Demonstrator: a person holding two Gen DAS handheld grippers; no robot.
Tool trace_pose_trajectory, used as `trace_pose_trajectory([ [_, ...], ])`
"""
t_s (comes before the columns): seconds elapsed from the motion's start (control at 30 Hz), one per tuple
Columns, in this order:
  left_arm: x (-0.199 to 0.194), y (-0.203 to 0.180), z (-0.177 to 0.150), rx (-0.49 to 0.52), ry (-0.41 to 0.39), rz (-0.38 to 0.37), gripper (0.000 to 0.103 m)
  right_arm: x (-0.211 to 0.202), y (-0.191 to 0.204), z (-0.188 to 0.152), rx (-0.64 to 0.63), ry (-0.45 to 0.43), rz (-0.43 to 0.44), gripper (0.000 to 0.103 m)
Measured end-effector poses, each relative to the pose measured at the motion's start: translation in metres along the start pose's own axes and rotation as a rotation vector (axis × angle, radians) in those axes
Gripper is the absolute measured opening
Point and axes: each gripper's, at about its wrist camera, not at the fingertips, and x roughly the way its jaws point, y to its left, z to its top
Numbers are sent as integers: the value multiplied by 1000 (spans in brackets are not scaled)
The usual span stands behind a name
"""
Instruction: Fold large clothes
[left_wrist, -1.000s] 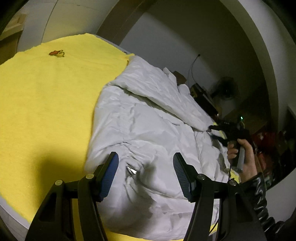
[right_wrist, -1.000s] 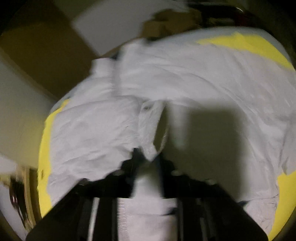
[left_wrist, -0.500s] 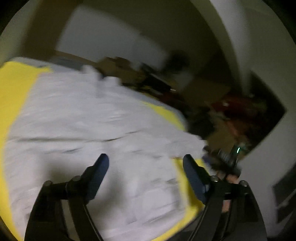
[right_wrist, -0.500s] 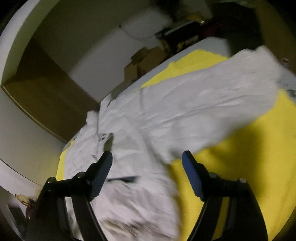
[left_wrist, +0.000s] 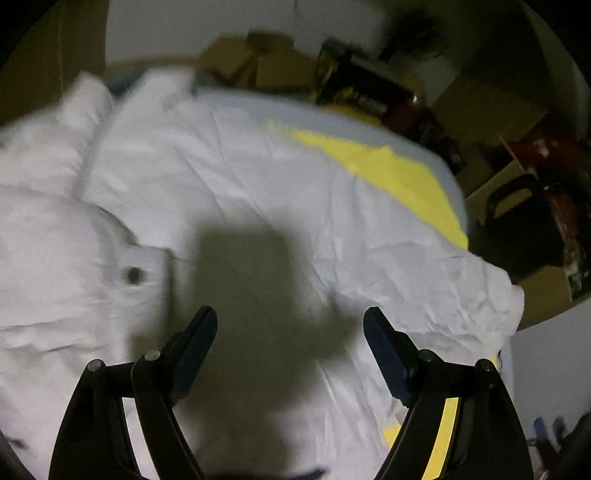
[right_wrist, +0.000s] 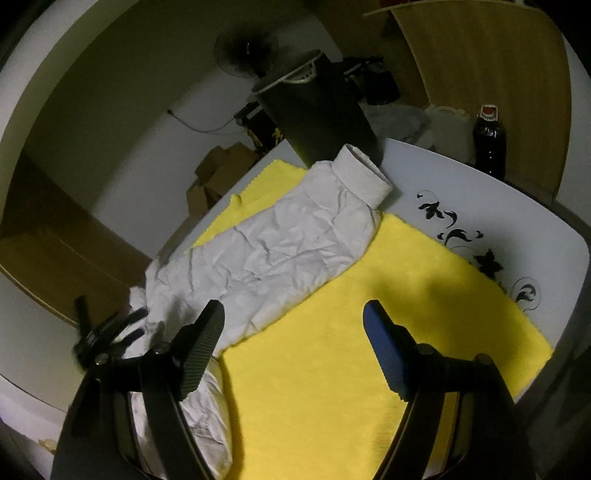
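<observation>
A white padded jacket (left_wrist: 229, 177) lies spread on a yellow cloth (left_wrist: 399, 173). My left gripper (left_wrist: 290, 317) hovers open over the jacket's body, nothing between its fingers, its shadow falling on the fabric. A snap button (left_wrist: 133, 275) shows to its left. In the right wrist view one sleeve (right_wrist: 280, 254) stretches diagonally, its cuff (right_wrist: 364, 177) at the far end. My right gripper (right_wrist: 293, 310) stands open above the yellow cloth (right_wrist: 369, 332), just right of the sleeve, holding nothing. The left gripper (right_wrist: 103, 336) appears blurred at the left edge there.
The white table (right_wrist: 546, 229) has a black floral print and ends close on the right. A tall black bin (right_wrist: 314, 118) stands behind the cuff and a dark bottle (right_wrist: 489, 144) at the far right. Cardboard boxes (left_wrist: 258, 62) and clutter crowd the floor beyond.
The right gripper let go of the white fabric, opened wide and swung out over the yellow cloth. The left gripper also opened wider and swept sideways across the jacket.
</observation>
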Motion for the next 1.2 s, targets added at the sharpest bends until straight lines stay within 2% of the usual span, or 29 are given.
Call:
trace_pose_trajectory([
  [0.07, 22, -1, 2, 12, 43, -28, 81, 2, -11, 7, 17, 11, 6, 78],
  [0.17, 42, -9, -5, 98, 55, 36, 83, 23, -27, 21, 81, 24, -15, 78],
  [0.33, 52, -21, -15, 219, 59, 70, 97, 70, -57, 59, 185, 17, -58, 77],
  [0.37, 53, -23, -17, 236, 62, 71, 100, 81, -64, 69, 201, 12, -71, 76],
  [0.43, 55, -25, -19, 262, 63, 78, 102, 101, -76, 86, 223, 9, -89, 66],
  [0.53, 54, -26, -20, 273, 49, 84, 102, 126, -81, 100, 220, 42, -82, 55],
  [0.7, 49, -21, -23, 270, 31, 67, 102, 151, -88, 109, 238, 43, -135, 55],
  [0.87, 45, -17, -29, 294, -8, 59, 102, 168, -103, 112, 309, 22, -108, 55],
  [0.9, 45, -18, -30, 304, -17, 64, 102, 170, -104, 113, 306, 18, -102, 48],
  [0.93, 46, -19, -31, 312, -26, 69, 102, 173, -105, 115, 292, 20, -97, 21],
  [0.97, 47, -20, -31, 315, -32, 72, 102, 173, -103, 115, 286, 27, -89, 11],
  [1.07, 47, -21, -32, 323, -47, 78, 102, 147, -81, 114, 224, -33, -80, 6],
  [1.2, 47, -24, -29, 333, -25, 90, 100, 89, -16, 113, 79, -133, -30, 5],
])
